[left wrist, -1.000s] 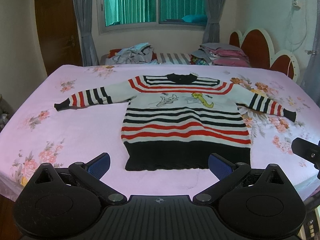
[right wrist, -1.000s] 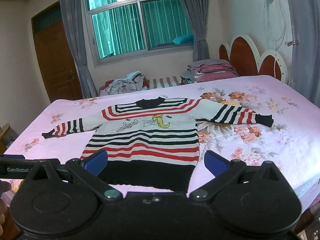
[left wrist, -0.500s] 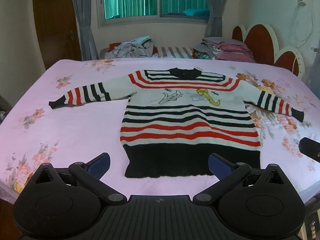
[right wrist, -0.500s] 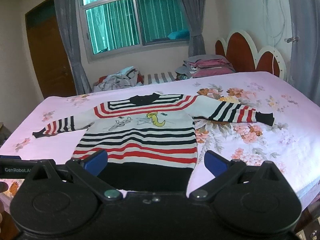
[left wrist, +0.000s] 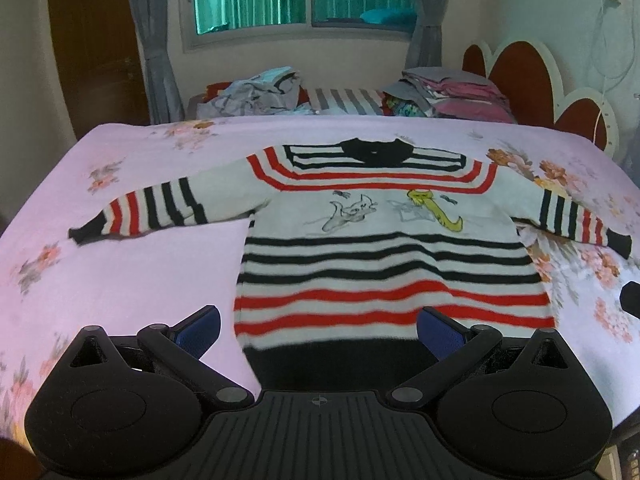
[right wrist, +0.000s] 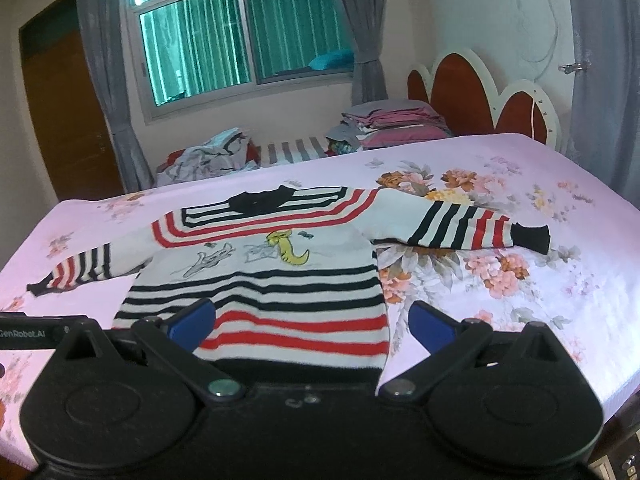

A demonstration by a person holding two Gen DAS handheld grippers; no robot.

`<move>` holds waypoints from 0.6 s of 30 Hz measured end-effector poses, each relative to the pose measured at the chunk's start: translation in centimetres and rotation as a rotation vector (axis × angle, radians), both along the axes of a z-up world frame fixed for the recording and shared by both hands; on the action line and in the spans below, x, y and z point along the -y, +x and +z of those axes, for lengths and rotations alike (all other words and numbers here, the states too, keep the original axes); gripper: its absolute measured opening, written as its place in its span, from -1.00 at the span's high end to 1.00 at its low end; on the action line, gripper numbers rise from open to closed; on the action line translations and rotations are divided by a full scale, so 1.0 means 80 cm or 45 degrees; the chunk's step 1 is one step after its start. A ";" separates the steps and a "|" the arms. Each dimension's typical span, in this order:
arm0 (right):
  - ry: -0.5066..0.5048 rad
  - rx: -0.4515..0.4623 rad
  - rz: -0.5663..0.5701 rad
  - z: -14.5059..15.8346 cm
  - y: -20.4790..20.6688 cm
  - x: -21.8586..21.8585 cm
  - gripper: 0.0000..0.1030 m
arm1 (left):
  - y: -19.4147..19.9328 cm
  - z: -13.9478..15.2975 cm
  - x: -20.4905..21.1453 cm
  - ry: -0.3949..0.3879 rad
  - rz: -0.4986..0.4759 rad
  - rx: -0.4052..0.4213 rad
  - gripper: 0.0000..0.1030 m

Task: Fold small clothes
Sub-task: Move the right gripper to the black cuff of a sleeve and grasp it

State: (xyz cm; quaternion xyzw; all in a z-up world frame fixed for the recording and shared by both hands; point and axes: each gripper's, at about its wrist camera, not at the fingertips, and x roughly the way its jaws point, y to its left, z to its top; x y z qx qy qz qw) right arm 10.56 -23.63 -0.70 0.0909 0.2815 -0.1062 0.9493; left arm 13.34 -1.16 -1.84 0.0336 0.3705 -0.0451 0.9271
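Striped sweater (left wrist: pixel 392 248) lies flat, face up, on the pink floral bed (left wrist: pixel 120 280), sleeves spread to both sides, black collar at the far end, black hem nearest me. Nothing folded yet by the look of it.

My left gripper (left wrist: pixel 318 330) hangs over the sweater's hem, left corner side, fingers (left wrist: pixel 198 330) spread wide, holding nothing. My right gripper (right wrist: pixel 310 324) sits over the hem's right corner, fingers (right wrist: pixel 432 328) equally wide apart, empty too. I can't tell from either wrist view whether the fingers touch the knit or float just above it.

Risks from here, as I judge them:
- Hem is hidden under both gripper bodies, so I could close on the bed sheet along with the knit, and drag the sheet up.
- Thick, soft knit: a shallow pinch may take only the top layer, so front and back separate and the fold goes crooked.
- Uneven lift between the two grippers skews the body relative to the collar.
- Sleeves (right wrist: pixel 464 226) lie out past the body; folding the hem toward the collar first leaves them sticking out, and they may bunch.
- Right sleeve cuff lies toward the sweater-right bed edge; a tug could pull it off-line.
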 end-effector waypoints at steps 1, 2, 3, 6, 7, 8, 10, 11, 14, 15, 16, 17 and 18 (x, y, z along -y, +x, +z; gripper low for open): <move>-0.003 -0.002 -0.010 0.000 0.006 -0.001 -1.00 | 0.010 -0.001 -0.001 0.002 -0.008 0.000 -1.00; -0.005 -0.002 -0.020 0.000 0.013 -0.001 -1.00 | 0.017 -0.002 -0.002 0.003 -0.016 0.001 -1.00; -0.008 -0.002 -0.031 0.000 0.020 -0.002 -1.00 | 0.028 -0.002 -0.003 0.004 -0.025 0.002 -1.00; -0.015 -0.006 -0.064 -0.001 0.043 -0.004 -1.00 | 0.057 -0.004 -0.006 0.002 -0.045 0.002 -1.00; -0.017 -0.008 -0.074 -0.001 0.048 -0.005 -1.00 | 0.066 -0.005 -0.008 -0.001 -0.050 0.000 -1.00; -0.018 -0.009 -0.083 -0.002 0.056 -0.006 -1.00 | 0.074 -0.006 -0.009 -0.005 -0.054 -0.002 -1.00; -0.021 -0.010 -0.103 -0.003 0.070 -0.008 -1.00 | 0.091 -0.008 -0.014 -0.012 -0.062 -0.009 -1.00; -0.021 -0.013 -0.110 -0.004 0.078 -0.010 -1.00 | 0.099 -0.009 -0.016 -0.013 -0.065 -0.010 -1.00; -0.025 -0.020 -0.126 -0.006 0.093 -0.011 -1.00 | 0.116 -0.013 -0.020 -0.012 -0.067 -0.018 -1.00; -0.029 -0.022 -0.131 -0.007 0.098 -0.011 -1.00 | 0.123 -0.015 -0.022 -0.016 -0.065 -0.019 -1.00; -0.030 -0.022 -0.136 -0.007 0.102 -0.011 -1.00 | 0.128 -0.017 -0.023 -0.017 -0.061 -0.021 -1.00; -0.029 -0.023 -0.140 -0.008 0.107 -0.009 -1.00 | 0.134 -0.019 -0.023 -0.018 -0.057 -0.024 -1.00; -0.026 -0.022 -0.143 -0.008 0.110 -0.006 -1.00 | 0.138 -0.021 -0.024 -0.021 -0.057 -0.025 -1.00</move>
